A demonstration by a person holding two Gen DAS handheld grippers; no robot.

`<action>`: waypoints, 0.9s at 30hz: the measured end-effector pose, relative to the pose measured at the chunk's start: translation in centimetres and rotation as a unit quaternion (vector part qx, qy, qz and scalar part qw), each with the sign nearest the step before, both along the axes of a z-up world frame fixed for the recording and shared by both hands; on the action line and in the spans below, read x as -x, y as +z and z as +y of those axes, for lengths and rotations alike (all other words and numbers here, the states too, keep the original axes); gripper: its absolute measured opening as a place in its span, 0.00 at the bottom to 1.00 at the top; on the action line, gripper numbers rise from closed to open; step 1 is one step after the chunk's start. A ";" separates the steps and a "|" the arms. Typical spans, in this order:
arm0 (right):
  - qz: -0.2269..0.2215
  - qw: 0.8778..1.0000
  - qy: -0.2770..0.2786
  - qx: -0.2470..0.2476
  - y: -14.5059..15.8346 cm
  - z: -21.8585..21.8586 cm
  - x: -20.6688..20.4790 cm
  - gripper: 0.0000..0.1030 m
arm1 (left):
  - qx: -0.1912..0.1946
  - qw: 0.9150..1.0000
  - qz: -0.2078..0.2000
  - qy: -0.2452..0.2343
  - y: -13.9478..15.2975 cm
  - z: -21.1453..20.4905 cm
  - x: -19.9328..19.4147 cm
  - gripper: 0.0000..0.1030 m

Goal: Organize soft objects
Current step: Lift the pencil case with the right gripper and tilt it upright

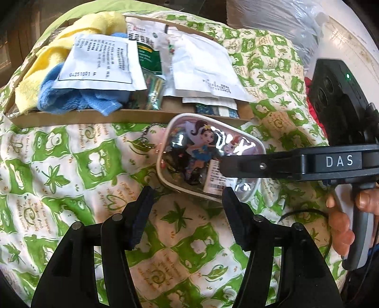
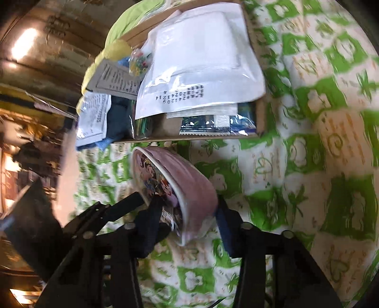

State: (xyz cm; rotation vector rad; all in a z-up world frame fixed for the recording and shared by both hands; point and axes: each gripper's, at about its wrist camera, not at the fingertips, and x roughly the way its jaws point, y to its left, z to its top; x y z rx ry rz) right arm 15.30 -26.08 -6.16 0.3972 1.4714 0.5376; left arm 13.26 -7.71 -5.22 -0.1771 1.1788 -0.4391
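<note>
A clear, pink-rimmed pouch (image 1: pixel 196 151) printed with a cartoon girl lies on the green-and-white bedspread (image 1: pixel 59 177), just in front of a shallow cardboard box (image 1: pixel 94 117). My left gripper (image 1: pixel 189 197) is open, its two tips on either side of the pouch's near edge and not touching it. In the right wrist view the right gripper (image 2: pixel 187 225) is shut on the pouch (image 2: pixel 189 184), which is tipped up on its edge between the pads. One of its fingers (image 1: pixel 248 164) reaches across the pouch from the right.
The box (image 2: pixel 189 137) holds a yellow cloth (image 1: pixel 47 59), a blue cloth (image 1: pixel 71 99), white printed packets (image 1: pixel 99 61) and small sachets. A clear plastic bag (image 1: pixel 272 19) lies at the far right. A person's hand (image 1: pixel 341 227) grips the right handle.
</note>
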 end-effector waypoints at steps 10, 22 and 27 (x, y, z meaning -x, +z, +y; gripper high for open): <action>0.090 0.986 -0.085 -0.112 -3.4 -3.2 0.4 0.36 | -0.039 0.998 -0.041 -0.033 0.1 -1.6 0.2 0.60; -0.007 0.999 -0.035 0.006 -0.2 1.1 1.2 0.68 | -0.098 0.994 -0.033 -0.036 -0.7 -1.9 0.5 0.60; -0.087 0.984 0.093 0.126 2.4 5.1 1.8 0.81 | -0.110 0.993 -0.030 -0.042 -0.7 -1.8 0.6 0.60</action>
